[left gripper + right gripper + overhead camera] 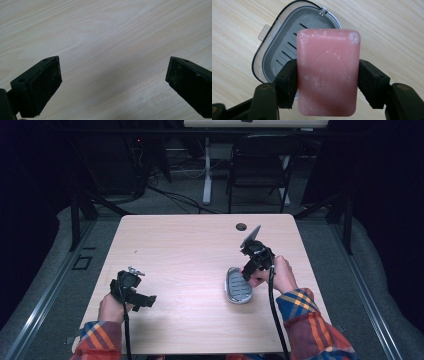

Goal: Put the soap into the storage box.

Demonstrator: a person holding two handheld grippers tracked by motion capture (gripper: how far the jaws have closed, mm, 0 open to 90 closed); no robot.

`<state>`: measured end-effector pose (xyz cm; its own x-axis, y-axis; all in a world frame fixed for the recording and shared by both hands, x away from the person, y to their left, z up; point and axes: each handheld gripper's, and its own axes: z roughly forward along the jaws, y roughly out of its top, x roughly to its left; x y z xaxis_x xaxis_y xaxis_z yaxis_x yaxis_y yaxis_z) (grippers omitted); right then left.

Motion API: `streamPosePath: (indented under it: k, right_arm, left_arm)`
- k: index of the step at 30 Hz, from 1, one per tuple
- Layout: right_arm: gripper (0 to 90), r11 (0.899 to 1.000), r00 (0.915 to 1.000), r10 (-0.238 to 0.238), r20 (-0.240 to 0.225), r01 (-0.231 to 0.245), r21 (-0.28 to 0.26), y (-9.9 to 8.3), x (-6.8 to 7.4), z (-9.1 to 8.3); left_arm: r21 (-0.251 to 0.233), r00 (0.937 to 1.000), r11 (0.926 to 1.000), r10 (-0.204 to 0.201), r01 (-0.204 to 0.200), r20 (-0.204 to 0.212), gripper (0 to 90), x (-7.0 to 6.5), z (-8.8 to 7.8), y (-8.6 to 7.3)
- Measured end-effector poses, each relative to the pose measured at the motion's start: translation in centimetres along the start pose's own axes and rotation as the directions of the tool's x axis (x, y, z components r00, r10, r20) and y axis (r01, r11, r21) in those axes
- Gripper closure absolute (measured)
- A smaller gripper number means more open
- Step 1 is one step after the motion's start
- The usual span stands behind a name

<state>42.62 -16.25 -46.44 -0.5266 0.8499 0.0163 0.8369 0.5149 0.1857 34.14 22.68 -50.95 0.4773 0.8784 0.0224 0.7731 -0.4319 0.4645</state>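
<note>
One pink soap (327, 72) sits clamped above the soap dish (284, 47).

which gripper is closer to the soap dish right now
Right. The right gripper hangs just above the soap dish, shut on the pink soap bar. The left gripper is open, far across the table.

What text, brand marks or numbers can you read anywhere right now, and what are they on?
Nothing can be read.
Pink soap bar, held in the right gripper: a faint embossed oval mark on its face, too worn and blurred to read.
Grey soap dish under it: drain slots, no lettering visible.
Table in front of the left gripper: bare wood grain, no labels.
</note>
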Motion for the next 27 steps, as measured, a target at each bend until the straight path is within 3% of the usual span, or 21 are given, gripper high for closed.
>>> streamPosePath:
  k: [9, 14, 17, 26, 27]
  right_arm:
    - [37.2, 0.999, 0.9997, -0.022, 0.007, 0.022, 0.025, 0.8, 0.8, 0.9]
    - [37.2, 1.0, 0.9999, -0.01, 0.013, 0.01, 0.013, 1.0, 1.4, 1.5]
    - [37.2, 0.998, 0.999, -0.03, 0.034, 0.028, 0.049, 1.4, 1.9, 1.8]
    - [37.1, 0.995, 0.9981, -0.006, 0.062, 0.0, 0.096, 2.0, 2.8, 2.8]
    - [37.1, 0.995, 0.9977, 0.015, 0.066, -0.021, 0.096, 2.1, 2.8, 3.1]
  left_arm:
    - [0.008, 0.9999, 0.9999, 0.014, -0.014, 0.006, 0.0, -0.2, 0.1, 0.0]
    - [0.005, 0.9999, 0.9999, 0.016, -0.016, 0.006, 0.0, -0.2, 0.1, 0.0]
    - [0.004, 0.9998, 0.9998, 0.02, -0.021, 0.008, 0.1, -0.3, 0.1, 0.0]
    - [0.013, 0.9991, 0.9992, 0.038, -0.038, 0.016, 0.0, -0.4, 0.2, 0.1]
    - [0.013, 0.9992, 0.9992, 0.038, -0.038, 0.016, 0.0, -0.4, 0.2, 0.0]
